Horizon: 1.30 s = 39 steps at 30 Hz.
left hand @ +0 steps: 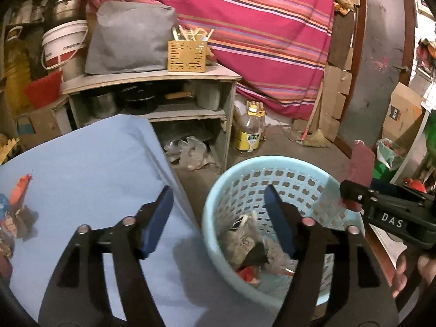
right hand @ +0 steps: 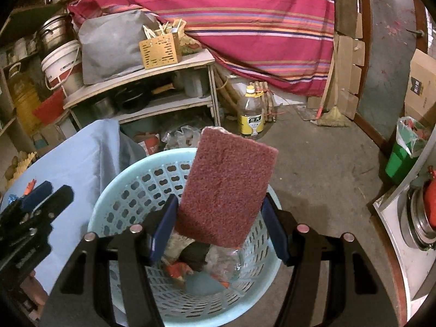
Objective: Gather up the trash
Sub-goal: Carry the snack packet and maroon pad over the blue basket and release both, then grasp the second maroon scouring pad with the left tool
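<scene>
A light blue plastic basket (left hand: 239, 190) (right hand: 130, 190) stands on the floor beside the blue-covered table (left hand: 81, 163). Crumpled trash (left hand: 245, 245) (right hand: 215, 267) lies at its bottom. My right gripper (right hand: 218, 209) (left hand: 351, 199) is shut on a maroon scouring pad (right hand: 229, 185) (left hand: 361, 160), held upright over the basket. My left gripper (left hand: 218, 218) is open with nothing between its fingers; it hangs over the basket's near-left rim and the table edge. In the right wrist view the left gripper (right hand: 35, 199) shows at the left edge. Orange and blue wrappers (left hand: 16, 199) lie on the table at the far left.
Behind the basket stands a wooden shelf (left hand: 152, 76) with pots, a grey bag and a yellow utensil box. An oil bottle (right hand: 250, 114), a broom (right hand: 332, 117) and a green bin with a bag (right hand: 403, 152) are on the concrete floor. A striped cloth hangs at the back.
</scene>
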Available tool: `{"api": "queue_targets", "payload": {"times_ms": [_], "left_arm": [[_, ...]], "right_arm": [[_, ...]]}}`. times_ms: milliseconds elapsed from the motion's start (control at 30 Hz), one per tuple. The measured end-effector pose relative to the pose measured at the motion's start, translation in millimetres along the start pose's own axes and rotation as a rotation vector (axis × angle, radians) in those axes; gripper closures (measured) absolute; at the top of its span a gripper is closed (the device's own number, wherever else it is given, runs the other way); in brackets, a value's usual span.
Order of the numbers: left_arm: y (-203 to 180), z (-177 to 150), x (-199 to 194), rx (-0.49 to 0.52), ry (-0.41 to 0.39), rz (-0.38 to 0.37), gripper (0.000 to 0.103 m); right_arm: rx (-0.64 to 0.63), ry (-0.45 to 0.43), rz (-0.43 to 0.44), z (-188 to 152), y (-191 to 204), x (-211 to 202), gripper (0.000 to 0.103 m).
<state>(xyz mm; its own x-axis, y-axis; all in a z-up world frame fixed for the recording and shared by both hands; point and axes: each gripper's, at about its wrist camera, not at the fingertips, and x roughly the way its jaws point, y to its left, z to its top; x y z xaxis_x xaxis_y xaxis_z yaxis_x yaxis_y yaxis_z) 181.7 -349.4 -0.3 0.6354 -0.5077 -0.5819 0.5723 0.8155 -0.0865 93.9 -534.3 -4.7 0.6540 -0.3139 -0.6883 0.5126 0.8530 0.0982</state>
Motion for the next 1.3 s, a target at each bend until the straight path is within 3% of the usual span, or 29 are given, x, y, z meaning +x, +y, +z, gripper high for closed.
{"api": "queue_targets", "payload": {"times_ms": [133, 233, 300, 433, 500, 767, 967, 1300], "left_arm": [[17.9, 0.0, -18.7, -0.009, -0.037, 0.045, 0.011], [31.2, -0.3, -30.2, -0.014, -0.047, 0.067, 0.007], [39.0, -0.4, -35.7, -0.018, -0.051, 0.085, 0.006], [60.3, -4.7, -47.7, -0.042, -0.05, 0.12, 0.006], [72.6, -8.5, -54.2, -0.057, -0.046, 0.14, 0.006], [136.2, -35.8, -88.4, -0.082, -0.021, 0.262, 0.005], [201.1, -58.9, -118.1, -0.143, -0.012, 0.361, 0.005], [294.3, -106.6, -120.4, -0.3, 0.09, 0.449, 0.005]], "right_arm": [[-0.019, 0.008, 0.002, -0.9, 9.5, 2.9, 0.041], [-0.03, 0.015, -0.01, -2.0, 16.4, 4.8, 0.037], [-0.03, 0.017, -0.026, -2.6, 20.8, 6.0, 0.022], [-0.021, 0.019, -0.046, -4.9, 27.8, 6.6, 0.017], [-0.008, 0.016, -0.053, -5.5, 31.6, 6.3, 0.009], [0.013, 0.01, -0.012, -11.1, 65.7, 2.1, 0.008], [0.022, 0.025, 0.07, -19.4, 105.8, 0.3, 0.008], [-0.086, 0.029, 0.098, -35.3, 184.2, 2.5, 0.008]]}}
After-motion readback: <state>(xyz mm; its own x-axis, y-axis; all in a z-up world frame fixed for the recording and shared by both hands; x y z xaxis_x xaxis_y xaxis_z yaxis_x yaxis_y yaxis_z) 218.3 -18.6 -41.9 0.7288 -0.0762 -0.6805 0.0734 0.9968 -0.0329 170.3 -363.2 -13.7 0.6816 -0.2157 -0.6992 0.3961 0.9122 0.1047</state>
